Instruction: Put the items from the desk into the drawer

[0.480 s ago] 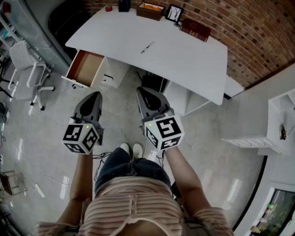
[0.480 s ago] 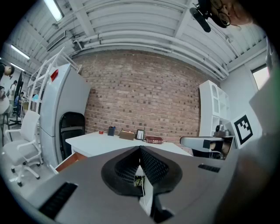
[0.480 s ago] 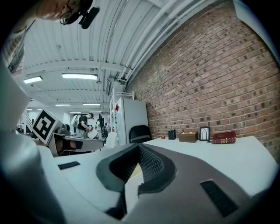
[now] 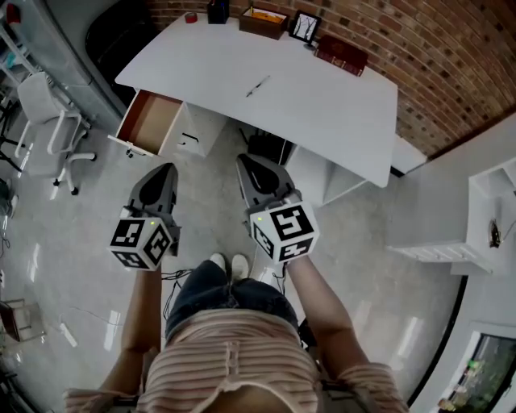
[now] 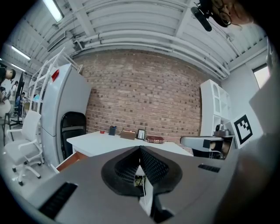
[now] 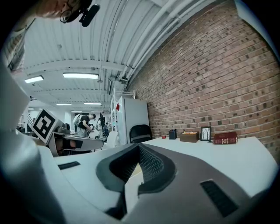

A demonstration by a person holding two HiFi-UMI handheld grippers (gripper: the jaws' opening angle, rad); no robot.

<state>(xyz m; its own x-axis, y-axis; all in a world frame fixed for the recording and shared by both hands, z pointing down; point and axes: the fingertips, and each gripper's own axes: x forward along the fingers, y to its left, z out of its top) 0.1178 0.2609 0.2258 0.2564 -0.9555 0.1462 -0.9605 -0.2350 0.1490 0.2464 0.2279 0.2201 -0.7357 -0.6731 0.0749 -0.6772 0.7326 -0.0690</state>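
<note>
The white desk (image 4: 322, 105) lies ahead, with a pen (image 4: 258, 83), a red book (image 4: 342, 52), a framed picture (image 4: 305, 24), a brown box (image 4: 264, 18), a dark cup (image 4: 217, 10) and a small red item (image 4: 189, 15) on it. At its left end a wooden drawer (image 4: 149, 121) stands pulled out. My left gripper (image 4: 167, 167) and right gripper (image 4: 246, 159) hover over the floor, short of the desk, both shut with nothing between them. The left gripper view shows the book (image 5: 155, 140) and the drawer (image 5: 70, 159). The book (image 6: 225, 138) also appears in the right gripper view.
A white office chair (image 4: 44, 121) stands left of the drawer, and a black chair (image 5: 72, 129) sits behind the desk's left end. White shelving (image 4: 451, 242) is on the right. A brick wall (image 4: 419, 56) runs behind the desk. My feet (image 4: 230, 262) are on the grey floor.
The right gripper has crept very slightly toward the desk. The left gripper and everything on the desk stay as they were.
</note>
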